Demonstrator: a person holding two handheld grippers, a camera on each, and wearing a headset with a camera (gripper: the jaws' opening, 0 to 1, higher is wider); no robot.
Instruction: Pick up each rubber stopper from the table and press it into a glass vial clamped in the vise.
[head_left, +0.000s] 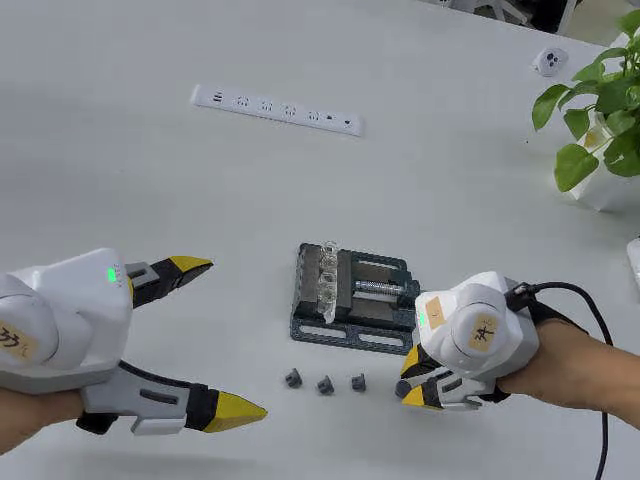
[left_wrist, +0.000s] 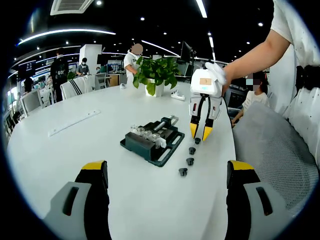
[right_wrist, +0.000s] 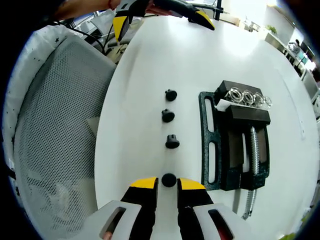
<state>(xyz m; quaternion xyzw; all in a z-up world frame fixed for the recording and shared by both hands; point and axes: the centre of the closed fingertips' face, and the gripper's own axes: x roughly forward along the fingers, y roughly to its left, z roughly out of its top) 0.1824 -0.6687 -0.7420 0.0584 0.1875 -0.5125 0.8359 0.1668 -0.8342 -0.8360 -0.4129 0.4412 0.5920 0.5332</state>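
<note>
Jaws of right gripper (right_wrist: 168, 184) flank one stopper (right_wrist: 169, 179); vise (right_wrist: 240, 150) holds glass vials (right_wrist: 247, 96).

The white bench (head_left: 150, 180) carries a dark vise (head_left: 352, 300) close beside the right tool (head_left: 410, 378), and three rubber stoppers (head_left: 325, 385) in a row between it and the left tool (head_left: 230, 336). A fourth stopper (right_wrist: 169, 179) lies between the right tool's tips. A power strip (head_left: 276, 109) sits well beyond both.

- We see a smooth, matt white table (head_left: 150, 200).
- We see a vise (head_left: 350, 300) of dark matt metal, with a shiny screw (head_left: 385, 288).
- We see vials (head_left: 327, 275) of clear, glossy glass.
- We see stoppers (head_left: 325, 384) of dark, matt rubber.
</note>
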